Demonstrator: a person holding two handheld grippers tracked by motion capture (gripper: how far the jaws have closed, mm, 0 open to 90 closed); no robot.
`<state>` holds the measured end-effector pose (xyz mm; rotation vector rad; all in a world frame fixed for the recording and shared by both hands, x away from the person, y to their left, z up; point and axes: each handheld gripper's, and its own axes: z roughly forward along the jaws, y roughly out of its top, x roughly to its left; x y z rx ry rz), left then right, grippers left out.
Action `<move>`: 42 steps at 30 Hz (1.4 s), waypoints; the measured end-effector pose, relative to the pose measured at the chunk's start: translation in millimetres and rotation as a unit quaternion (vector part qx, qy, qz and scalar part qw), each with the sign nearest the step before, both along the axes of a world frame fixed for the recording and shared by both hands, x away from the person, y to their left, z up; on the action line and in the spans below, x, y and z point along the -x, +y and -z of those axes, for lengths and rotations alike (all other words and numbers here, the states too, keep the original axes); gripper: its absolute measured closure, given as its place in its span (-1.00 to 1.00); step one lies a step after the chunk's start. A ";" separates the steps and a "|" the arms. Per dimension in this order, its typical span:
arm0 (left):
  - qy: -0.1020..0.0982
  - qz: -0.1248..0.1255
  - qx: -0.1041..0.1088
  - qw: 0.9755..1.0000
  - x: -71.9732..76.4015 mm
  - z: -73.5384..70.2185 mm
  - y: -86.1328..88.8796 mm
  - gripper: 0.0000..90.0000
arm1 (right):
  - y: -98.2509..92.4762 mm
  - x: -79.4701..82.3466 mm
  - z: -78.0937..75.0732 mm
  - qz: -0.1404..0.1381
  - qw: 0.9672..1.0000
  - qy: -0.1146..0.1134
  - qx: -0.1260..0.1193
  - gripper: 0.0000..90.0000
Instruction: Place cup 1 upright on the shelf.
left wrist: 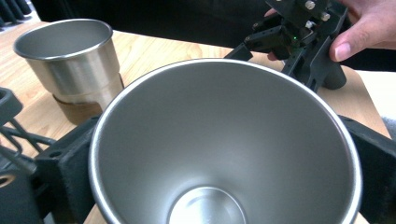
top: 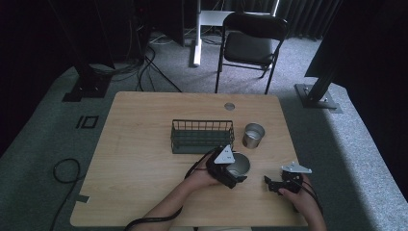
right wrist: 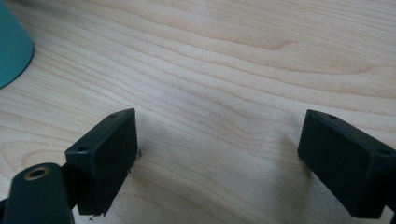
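Observation:
My left gripper [top: 233, 171] is near the middle front of the table, and its jaws press both sides of a steel cup [top: 240, 163]. In the left gripper view the cup [left wrist: 224, 140] gapes wide between the two black fingers [left wrist: 58, 170], its inside bare. A second steel cup [top: 253, 135] stands upright just beyond it, also seen at the upper left [left wrist: 70, 58]. My right gripper [top: 271, 184] hovers to the right, held in a hand and pointing left; it [left wrist: 261, 39] is apart from the cup. Its jaws [right wrist: 224, 154] are open over bare wood.
A dark wire basket [top: 202, 136] sits mid-table, right behind my left gripper; its wires [left wrist: 16, 135] show beside the held cup. A teal shape [right wrist: 11, 46] edges into the right gripper view. A folding chair [top: 250, 45] stands beyond the table.

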<state>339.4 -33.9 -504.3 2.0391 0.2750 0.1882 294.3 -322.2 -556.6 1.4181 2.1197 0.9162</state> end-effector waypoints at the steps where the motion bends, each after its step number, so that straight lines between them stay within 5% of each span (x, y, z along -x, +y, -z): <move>1: -0.003 0.000 0.000 1.000 0.3 -0.1 0.1 -0.86 | 0.0 0.0 0.0 0.000 1.000 0.000 0.000 -0.74; 10: -0.004 -0.008 -0.017 1.000 2.0 -4.3 -0.8 -0.83 | 0.0 0.0 0.0 0.000 1.000 0.000 0.000 -0.74; 21: -0.012 -0.008 0.008 1.000 6.9 -33.1 8.9 -0.82 | 0.0 -0.1 -0.1 0.000 1.000 0.000 0.000 -0.74; 42: -0.022 -0.045 0.015 0.999 2.3 -68.1 31.4 -0.82 | 0.0 -0.1 -0.2 0.000 1.000 0.001 0.000 -0.74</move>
